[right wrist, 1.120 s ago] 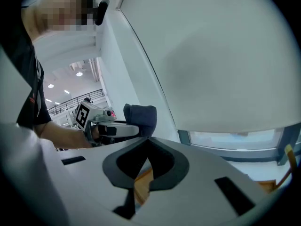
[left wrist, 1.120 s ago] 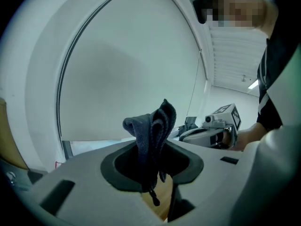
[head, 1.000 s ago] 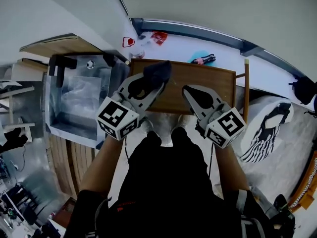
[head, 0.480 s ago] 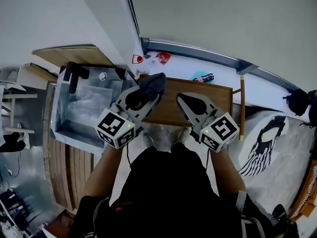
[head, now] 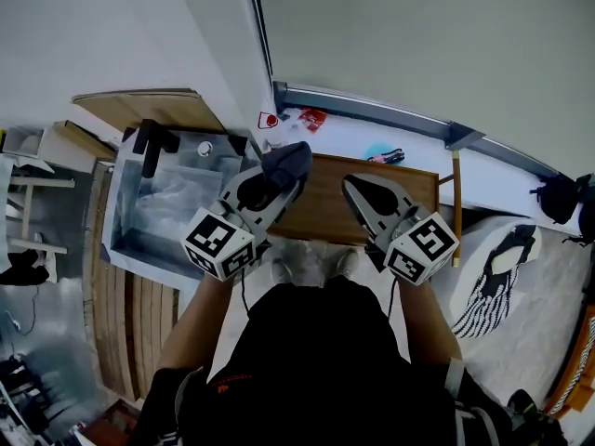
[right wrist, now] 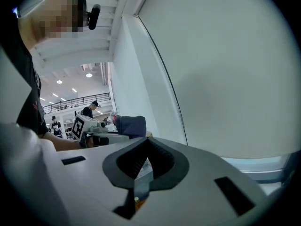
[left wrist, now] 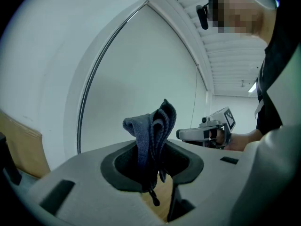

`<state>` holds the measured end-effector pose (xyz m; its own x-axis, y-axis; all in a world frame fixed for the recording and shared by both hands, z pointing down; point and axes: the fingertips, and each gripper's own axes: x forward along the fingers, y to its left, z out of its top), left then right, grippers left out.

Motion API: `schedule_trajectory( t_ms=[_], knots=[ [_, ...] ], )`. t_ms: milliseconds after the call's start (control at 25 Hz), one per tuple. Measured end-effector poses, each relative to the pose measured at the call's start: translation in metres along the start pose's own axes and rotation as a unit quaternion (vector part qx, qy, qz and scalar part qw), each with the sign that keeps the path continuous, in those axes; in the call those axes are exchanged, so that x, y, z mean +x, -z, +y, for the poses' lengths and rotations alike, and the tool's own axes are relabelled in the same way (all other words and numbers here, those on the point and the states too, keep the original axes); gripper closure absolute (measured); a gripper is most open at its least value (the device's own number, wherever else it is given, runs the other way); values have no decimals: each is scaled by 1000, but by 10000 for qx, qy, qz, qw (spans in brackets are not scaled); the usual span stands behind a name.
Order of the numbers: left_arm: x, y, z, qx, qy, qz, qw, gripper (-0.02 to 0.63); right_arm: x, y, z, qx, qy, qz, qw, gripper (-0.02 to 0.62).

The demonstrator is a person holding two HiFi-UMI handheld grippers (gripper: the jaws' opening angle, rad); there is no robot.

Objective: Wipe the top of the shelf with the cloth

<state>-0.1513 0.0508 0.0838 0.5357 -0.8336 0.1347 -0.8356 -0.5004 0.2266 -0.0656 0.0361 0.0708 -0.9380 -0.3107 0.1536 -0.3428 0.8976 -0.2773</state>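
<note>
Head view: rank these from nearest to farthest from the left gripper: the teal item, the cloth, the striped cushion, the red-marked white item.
1. cloth: clamped in the left gripper itself.
2. red-marked white item: just beyond its tips.
3. teal item: farther off to the right.
4. striped cushion: far right of the view.

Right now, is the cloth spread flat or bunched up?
Bunched up: the cloth sticks up in crumpled folds, pinched in the left claw.

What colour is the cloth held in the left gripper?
Dark blue-grey cloth; left gripper view shows it best.
</note>
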Motion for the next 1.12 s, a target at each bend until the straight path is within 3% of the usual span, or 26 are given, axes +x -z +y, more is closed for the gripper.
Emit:
schedule_trajectory(
  t_ms=[800,1120],
  knots=[
    [-13,10,8,-277,-7,-49,9996,471,11,6,8,57,-33,90,9999,592],
    [-11,10,5,-179,25,-18,9998,471,11,7,6,62,-22,114,9999,592]
  ],
)
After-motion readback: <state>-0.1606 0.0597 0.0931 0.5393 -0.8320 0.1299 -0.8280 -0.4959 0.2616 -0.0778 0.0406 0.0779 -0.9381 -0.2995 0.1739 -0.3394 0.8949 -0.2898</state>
